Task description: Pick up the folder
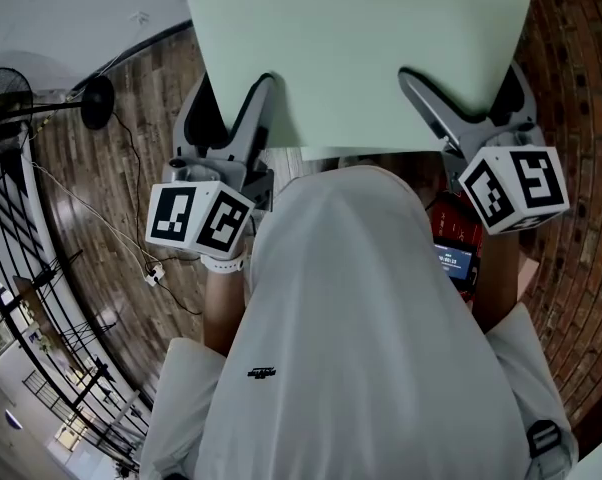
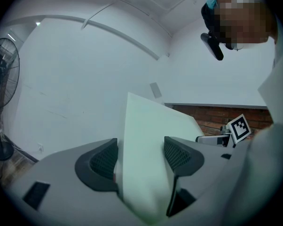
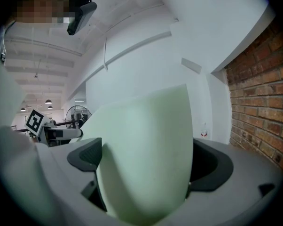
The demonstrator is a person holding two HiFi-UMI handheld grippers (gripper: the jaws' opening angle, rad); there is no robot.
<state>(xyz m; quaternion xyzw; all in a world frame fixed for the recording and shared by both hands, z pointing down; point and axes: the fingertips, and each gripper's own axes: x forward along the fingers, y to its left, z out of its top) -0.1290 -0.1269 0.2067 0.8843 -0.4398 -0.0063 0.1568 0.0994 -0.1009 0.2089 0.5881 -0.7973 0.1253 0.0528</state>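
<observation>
"Two grippers on the one folder?"

"Both, yes. The person holds it up in the air out in front of the chest. It's pale green, well clear of the wooden floor below, and not lying on anything."

"How does the left gripper stand?"

"Its jaws are set wide, and the folder's near left part fills the gap between them. Both pads touch the sheet, so it's gripped, not loose."

"And the right gripper?"

"Much the same at the near right part. Its jaws stand wide too, and the folder bulges between them, pressed from both sides. Seen from the head, the two grippers sit well apart along that near edge. Each has its marker cube back toward the person's white shirt."

"How does the folder lie?"

"From above it shows as a broad sheet, turned slightly askew, stretching away from the person."

"What's around it?"

"Off to the left a standing fan is on the floor. To the right there's a brick wall."
</observation>
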